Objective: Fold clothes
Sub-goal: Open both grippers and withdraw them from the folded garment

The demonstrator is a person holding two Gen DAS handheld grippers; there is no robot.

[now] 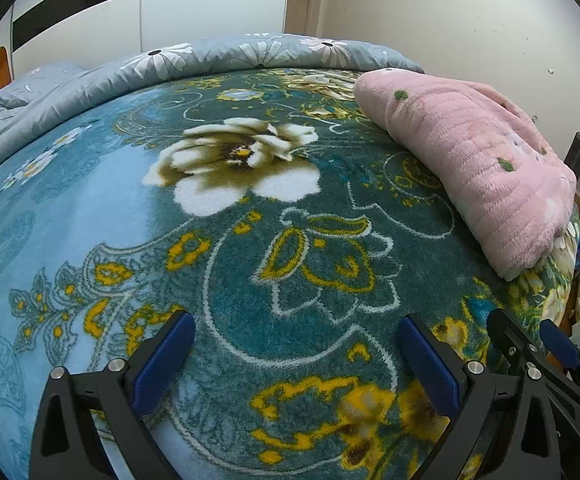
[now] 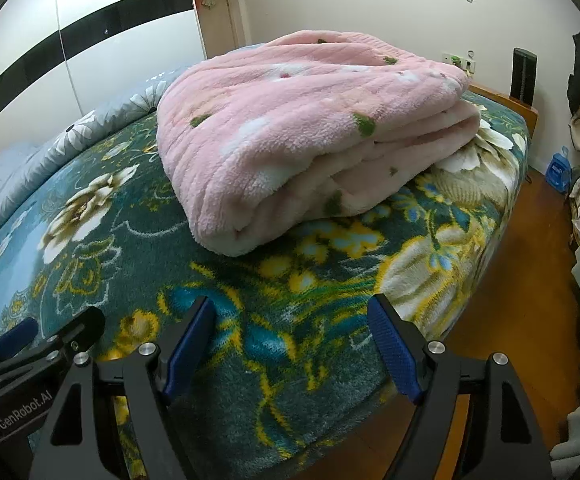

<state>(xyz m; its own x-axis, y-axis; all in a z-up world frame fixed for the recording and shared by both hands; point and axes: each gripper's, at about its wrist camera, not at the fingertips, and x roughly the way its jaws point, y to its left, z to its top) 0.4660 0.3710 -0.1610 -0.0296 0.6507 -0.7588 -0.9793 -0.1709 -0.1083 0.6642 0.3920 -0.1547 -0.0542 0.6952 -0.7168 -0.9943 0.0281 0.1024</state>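
Nearby, folded pink blanket (image 2: 314, 136) sits near bed corner (image 2: 518, 136) (floor beyond).

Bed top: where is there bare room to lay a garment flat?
The green floral blanket lies bare between the grey quilt and the folded pink fleece, ahead of both open grippers. The fleece fills the corner toward the bed's foot.

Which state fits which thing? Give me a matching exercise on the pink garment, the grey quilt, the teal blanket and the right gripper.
Things:
1. pink fleece garment
2. grey flowered quilt
3. teal floral blanket
4. right gripper

States:
A. spread flat over the bed
B. open, nothing between the fingers
C. folded in a thick bundle
D. bunched along the far edge

Pairs: 1-C, 2-D, 3-A, 4-B
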